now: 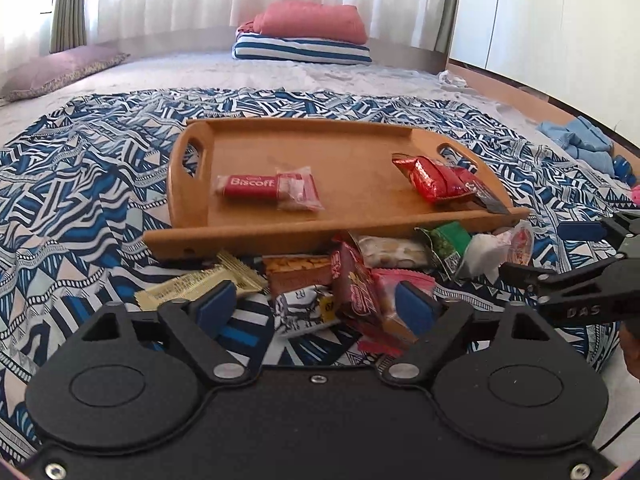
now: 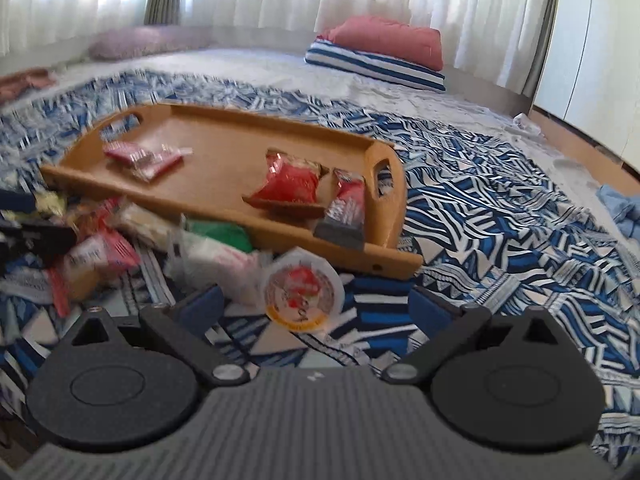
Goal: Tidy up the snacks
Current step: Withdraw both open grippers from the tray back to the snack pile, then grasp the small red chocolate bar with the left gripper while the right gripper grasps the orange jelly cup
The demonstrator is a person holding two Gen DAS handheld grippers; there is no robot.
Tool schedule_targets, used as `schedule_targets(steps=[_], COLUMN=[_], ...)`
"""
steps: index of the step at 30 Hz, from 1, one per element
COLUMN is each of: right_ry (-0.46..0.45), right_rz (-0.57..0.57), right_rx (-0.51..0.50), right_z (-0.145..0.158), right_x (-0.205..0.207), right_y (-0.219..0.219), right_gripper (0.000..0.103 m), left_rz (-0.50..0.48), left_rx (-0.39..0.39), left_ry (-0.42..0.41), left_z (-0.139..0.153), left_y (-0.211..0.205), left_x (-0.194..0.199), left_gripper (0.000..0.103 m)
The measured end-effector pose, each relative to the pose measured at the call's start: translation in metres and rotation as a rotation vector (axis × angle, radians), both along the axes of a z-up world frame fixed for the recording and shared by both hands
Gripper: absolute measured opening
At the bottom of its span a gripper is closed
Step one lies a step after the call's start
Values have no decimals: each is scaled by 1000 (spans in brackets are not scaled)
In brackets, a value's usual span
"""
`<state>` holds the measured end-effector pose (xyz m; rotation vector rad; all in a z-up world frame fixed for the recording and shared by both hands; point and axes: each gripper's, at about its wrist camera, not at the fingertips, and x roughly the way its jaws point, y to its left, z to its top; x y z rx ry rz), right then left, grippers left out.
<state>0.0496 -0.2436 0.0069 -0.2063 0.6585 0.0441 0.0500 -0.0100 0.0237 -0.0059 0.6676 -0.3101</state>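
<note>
A wooden tray (image 1: 240, 236) (image 2: 160, 196) lies on a blue patterned cloth. It holds a Biscoff packet (image 1: 250, 186), a clear packet (image 1: 298, 188) and red foil packets (image 1: 430, 178) (image 2: 292, 184). Several loose snacks are heaped in front of the tray: a gold packet (image 1: 196, 284), a dark red packet (image 1: 356, 288), a white-and-black packet (image 1: 304, 308) and a green packet (image 1: 446, 244). My left gripper (image 1: 316, 308) hangs open over the dark red and white-and-black packets. My right gripper (image 2: 316, 306) (image 1: 552, 252) is open, with a round lidded cup (image 2: 302, 296) (image 1: 520, 240) just beyond its fingertips.
The patterned cloth (image 1: 80, 184) covers a bed. Folded striped and pink bedding (image 1: 308, 36) lies at the far end and a mauve pillow (image 1: 60, 72) at far left. Blue clothes (image 1: 580, 140) lie at the right, near a white cupboard (image 2: 600, 60).
</note>
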Motion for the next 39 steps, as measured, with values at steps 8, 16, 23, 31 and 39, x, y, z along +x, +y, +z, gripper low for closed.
schedule_targets(steps=[8,16,23,31,39], right_ry=[26,43,54,22,20], right_rz=[-2,13,25,33,4], right_rx=[-16,11,55,27,74], right_z=[-9,-11,-8,-6,0], right_x=[9,16,13,3,-3], right_y=[5,5,1,7,-3], right_gripper=[100,100,84,50,49], left_rz=[-27,-51,-39,-29,-6], left_rx=[15,109,68,47,24], left_ry=[1,-13,-17,-27,-47], left_z=[3,-6,-2,7,21], left_y=[-12,-28,-31,-24,-14], left_x=[2,14,13,2,-1], left_gripper=[50,46,24,24,24])
